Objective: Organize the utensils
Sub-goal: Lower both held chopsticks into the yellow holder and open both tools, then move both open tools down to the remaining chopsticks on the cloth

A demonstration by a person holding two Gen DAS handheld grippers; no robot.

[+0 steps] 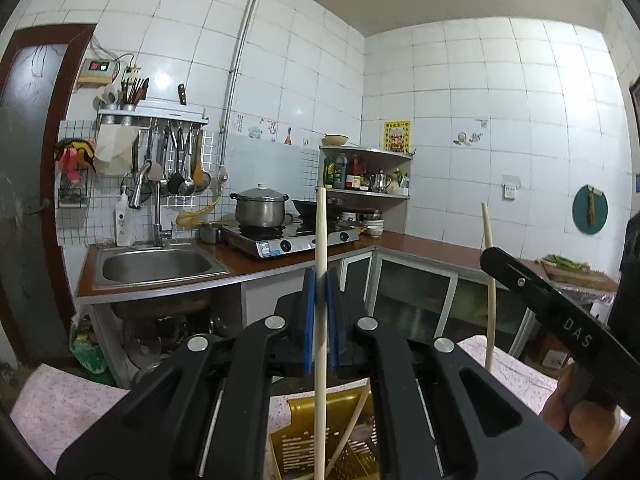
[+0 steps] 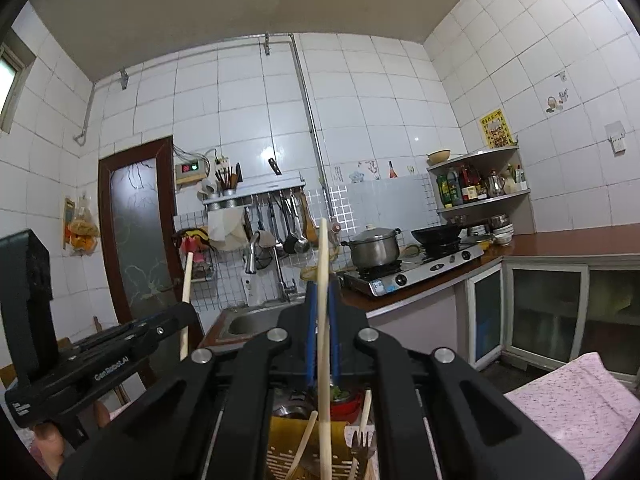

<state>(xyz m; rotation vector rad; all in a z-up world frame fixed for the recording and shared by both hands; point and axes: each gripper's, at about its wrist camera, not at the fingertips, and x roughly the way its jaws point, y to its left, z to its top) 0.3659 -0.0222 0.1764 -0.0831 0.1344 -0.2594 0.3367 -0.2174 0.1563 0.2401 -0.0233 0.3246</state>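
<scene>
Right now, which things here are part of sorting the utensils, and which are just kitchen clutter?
Job: left gripper and its chopstick; right gripper and its chopstick; yellow basket; fork.
Lying about: pot, wok, sink, bottles.

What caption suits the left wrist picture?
Left gripper clamps an upright chopstick above a yellow basket.

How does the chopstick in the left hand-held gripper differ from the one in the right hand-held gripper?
The left chopstick, clamped in the left hand-held gripper, runs straight and nearly vertical; the right chopstick, clamped in the right hand-held gripper, looks slightly bowed, perhaps from the lens. In the left wrist view the left chopstick stands the more upright. Shared: both are pale, plain sticks, held upright above the yellow slotted holder.
</scene>
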